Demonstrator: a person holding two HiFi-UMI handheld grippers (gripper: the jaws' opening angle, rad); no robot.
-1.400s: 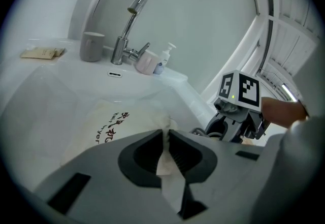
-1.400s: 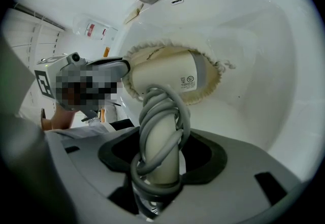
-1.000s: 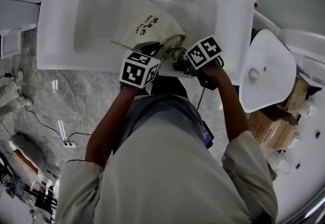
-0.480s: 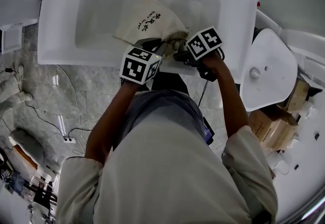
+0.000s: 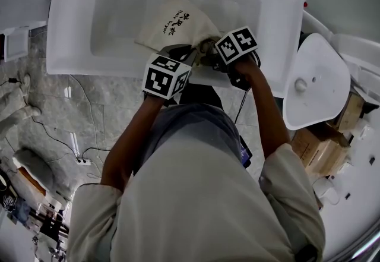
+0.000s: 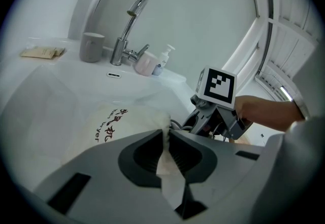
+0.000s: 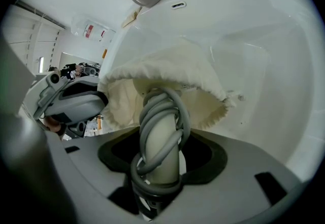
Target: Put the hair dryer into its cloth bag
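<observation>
A cream cloth bag (image 5: 175, 26) with dark print lies in the white sink basin (image 5: 113, 23). My left gripper (image 5: 185, 56) is shut on a fold of the bag's rim (image 6: 167, 172) and holds the mouth up. The right gripper (image 5: 209, 54) is shut on the hair dryer's pale handle (image 7: 163, 141), which has grey cord (image 7: 152, 116) wound around it. In the right gripper view the dryer's front end is inside the bag's open mouth (image 7: 167, 68), hidden by cloth. The left gripper (image 7: 76, 101) shows beside the mouth there.
At the back of the sink stand a chrome faucet (image 6: 127, 30), a grey cup (image 6: 92, 46), a pink cup (image 6: 144, 63) and a small bottle (image 6: 162, 59). A sachet (image 6: 43, 52) lies at the left. A white toilet (image 5: 312, 79) and cardboard boxes (image 5: 323, 148) are on the right.
My right gripper has moved a little further over the basin toward the bag, carrying the hair dryer. The left gripper has kept its place and its grip on the rim.
</observation>
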